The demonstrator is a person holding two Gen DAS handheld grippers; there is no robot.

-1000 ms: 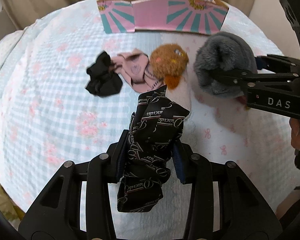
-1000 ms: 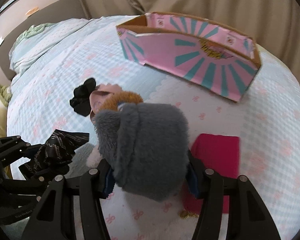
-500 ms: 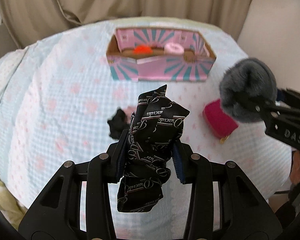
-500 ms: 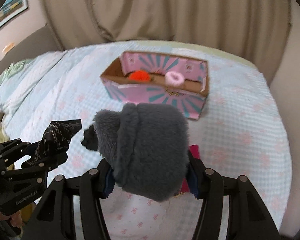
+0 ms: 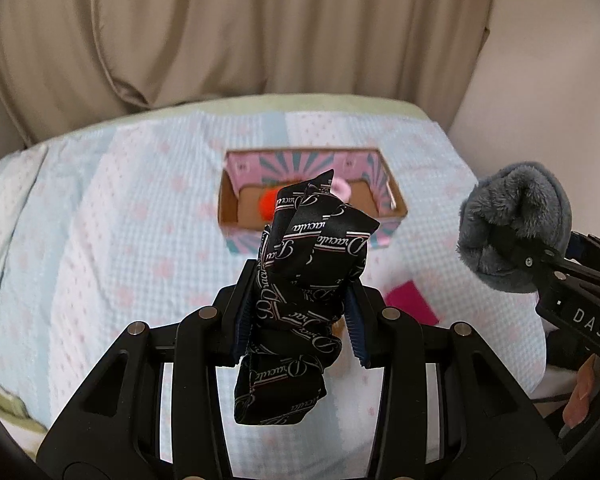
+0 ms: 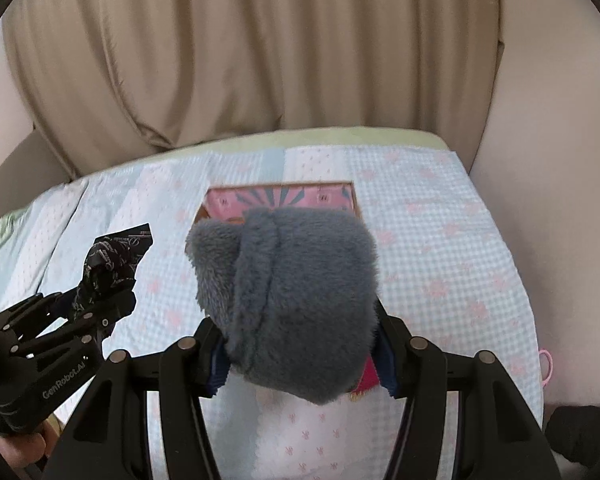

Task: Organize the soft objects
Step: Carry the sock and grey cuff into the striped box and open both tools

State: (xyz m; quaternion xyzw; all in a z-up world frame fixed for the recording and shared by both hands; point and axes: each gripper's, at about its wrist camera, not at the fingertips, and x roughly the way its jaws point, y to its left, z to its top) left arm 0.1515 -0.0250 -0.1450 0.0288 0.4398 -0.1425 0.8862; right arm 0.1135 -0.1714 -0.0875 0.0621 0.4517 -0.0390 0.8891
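**Both grippers lifted higher, box now seen from above**

The left gripper [image 5: 300, 312] is clamped on a black scarf with white lettering [image 5: 306, 280], which bunches up above the fingers and hangs below them. The right gripper [image 6: 300, 356] is clamped on a grey plush piece [image 6: 292, 280], whose fur fills the gap between the fingers and swells out ahead of them.

Compared with half a second ago, both grippers have risen and tipped downward: the pink and teal box [image 5: 392, 196] now lies ahead of and below the left gripper with its open top facing the camera, where earlier its front wall showed. An orange item [image 5: 267, 205] and a pale pink item [image 5: 342, 188] lie inside it, partly hidden behind the scarf. In the right wrist view the plush covers most of the box, leaving only its far wall [image 6: 280, 200] visible.

A magenta piece [image 5: 410, 306] lies on the checked bedspread [image 5: 120, 240], just right of the left gripper's fingers. The small black item seen earlier is out of sight.
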